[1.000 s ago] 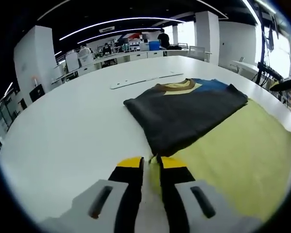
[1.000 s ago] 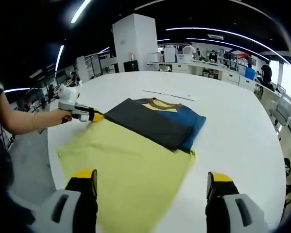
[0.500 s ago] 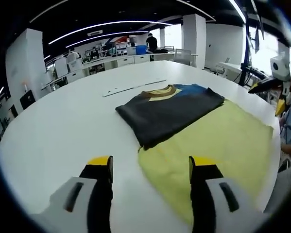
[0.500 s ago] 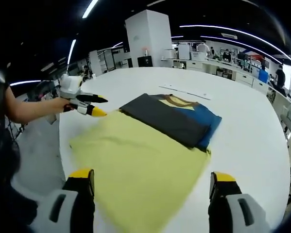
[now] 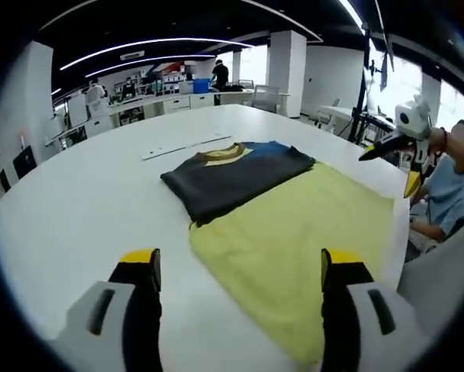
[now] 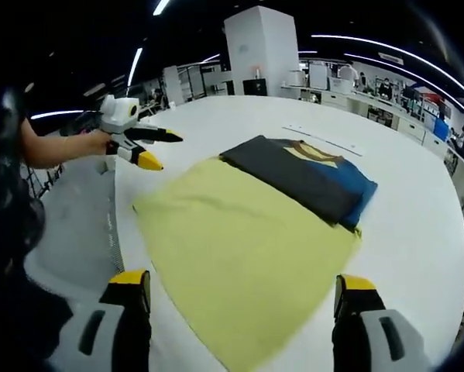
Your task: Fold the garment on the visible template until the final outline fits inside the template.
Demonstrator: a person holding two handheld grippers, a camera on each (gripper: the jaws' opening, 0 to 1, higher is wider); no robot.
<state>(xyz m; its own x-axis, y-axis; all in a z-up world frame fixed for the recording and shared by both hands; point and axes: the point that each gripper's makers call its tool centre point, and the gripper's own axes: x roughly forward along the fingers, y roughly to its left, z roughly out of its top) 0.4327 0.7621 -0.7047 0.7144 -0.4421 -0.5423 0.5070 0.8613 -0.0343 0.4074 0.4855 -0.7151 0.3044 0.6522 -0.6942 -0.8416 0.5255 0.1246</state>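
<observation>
"Where is the shirt?"

"I see the garment point(image 6: 301, 178) folded on the far end of the yellow template point(image 6: 239, 256). Its long side runs across. My left gripper point(image 5: 239, 267) and right gripper point(image 6: 243, 283) are both wide apart, holding nothing. The left looks nearer."

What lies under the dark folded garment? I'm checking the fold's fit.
The dark folded garment rests on one end of the yellow cloth sheet, on the white table. How far the sheet runs beneath is covered.

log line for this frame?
left gripper: open, empty | right gripper: open, empty | garment: sleeves folded, yellow body flat | table
</observation>
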